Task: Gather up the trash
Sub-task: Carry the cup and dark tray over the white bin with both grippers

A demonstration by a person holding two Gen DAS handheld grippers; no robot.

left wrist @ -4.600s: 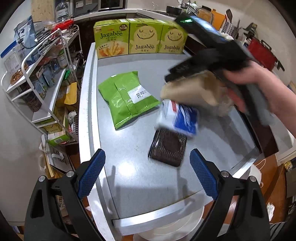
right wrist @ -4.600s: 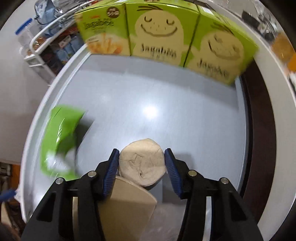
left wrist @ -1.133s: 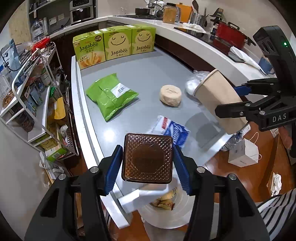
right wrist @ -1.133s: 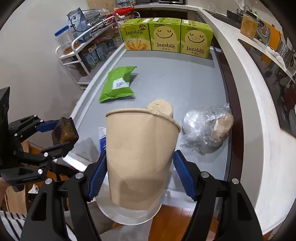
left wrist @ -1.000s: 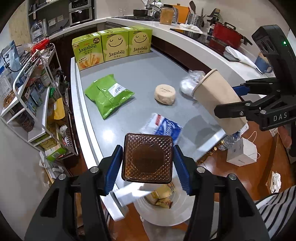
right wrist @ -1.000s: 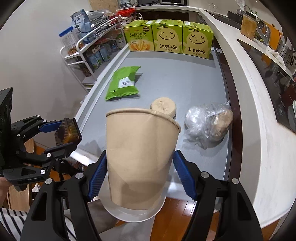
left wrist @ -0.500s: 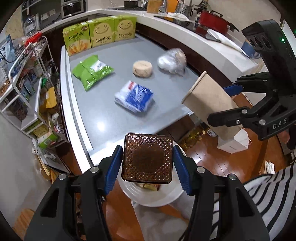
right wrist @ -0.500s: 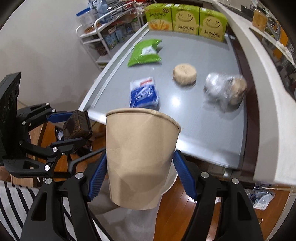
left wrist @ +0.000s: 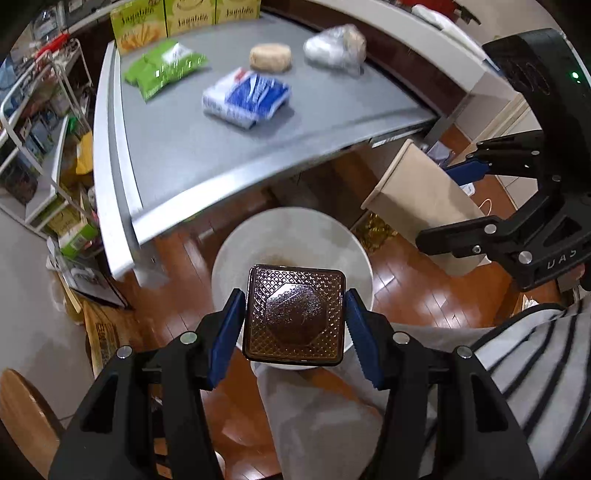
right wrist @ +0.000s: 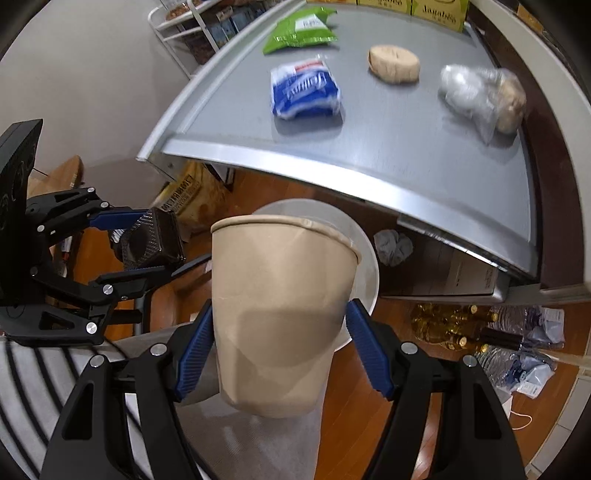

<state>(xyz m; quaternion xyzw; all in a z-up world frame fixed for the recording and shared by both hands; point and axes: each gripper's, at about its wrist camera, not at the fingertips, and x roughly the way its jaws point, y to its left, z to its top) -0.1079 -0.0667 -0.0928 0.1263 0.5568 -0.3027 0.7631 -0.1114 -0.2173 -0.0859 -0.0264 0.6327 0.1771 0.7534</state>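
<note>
Brown tray [left wrist: 295,317]: small square plastic tray with a diamond-embossed bottom, clamped by its two side edges in the left gripper [left wrist: 295,325], directly above the white bin [left wrist: 236,254] on the floor.
Paper cup [right wrist: 280,314]: plain tan cup with a rolled rim, clamped across its lower wall in the right gripper [right wrist: 280,354], over the same bin, beside the tray.
Left jaws: closed on the tray, pads flush on its rim.
Right jaws: closed on the cup; the wall shows a slight dent near the base.
Handling, tray: judged light, thin and fairly stiff; glossy, so it may slip; the edge hold suits it.
Handling, cup: judged light and easily crushed; best held low near the stiffer base, with light pressure.
Remaining on desk [left wrist: 177,147]: blue-and-white packet [left wrist: 247,96], round tan lid [left wrist: 269,55], crumpled clear bag [left wrist: 332,48], green pouch [left wrist: 162,66], all apart from one another.
Writing: yellow-green boxes [left wrist: 173,18] at the far desk edge bear a name too blurred to read with certainty; the right gripper's frame shows "DAS"; print on the blue packet is illegible.
Surroundings: wire shelf [left wrist: 33,122] left of the desk, wooden floor [left wrist: 406,288], striped sleeve [left wrist: 535,354] at lower right.
</note>
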